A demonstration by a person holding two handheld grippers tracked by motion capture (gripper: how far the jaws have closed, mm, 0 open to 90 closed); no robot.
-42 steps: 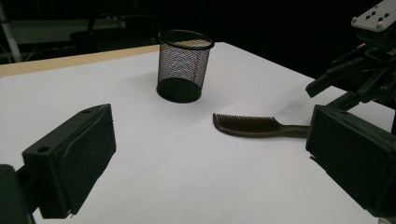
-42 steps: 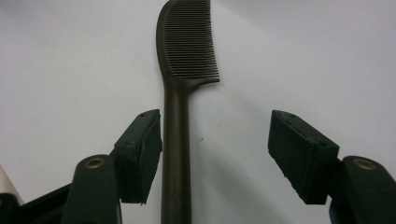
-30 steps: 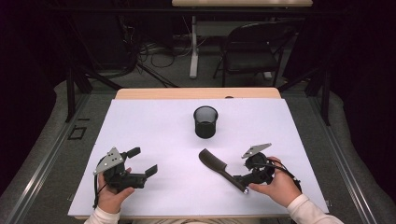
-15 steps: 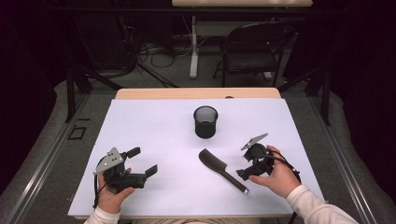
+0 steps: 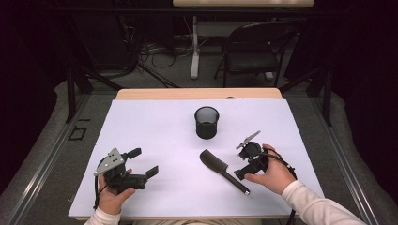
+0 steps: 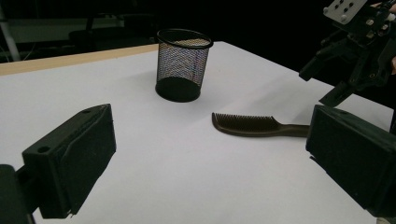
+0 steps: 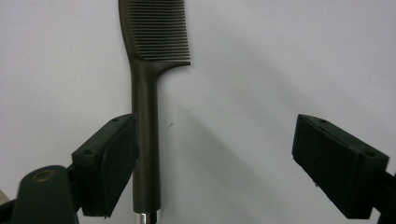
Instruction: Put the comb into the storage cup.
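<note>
Showing the right gripper [image 5: 246,161] just after release: its jaws have just been opening, now wide and empty, lifted off the comb [image 5: 220,168] lying near the table's [image 5: 155,126] front edge; left gripper [image 5: 141,162] open, idle.

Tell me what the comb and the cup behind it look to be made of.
Comb: probably moulded plastic, dark brown, matte with a faint sheen; the teeth are fine and even, and a silvery tip at the handle's end may be metal.
Cup: black wire mesh, most likely metal; you can see through its wall, and the rim and base are solid.
</note>
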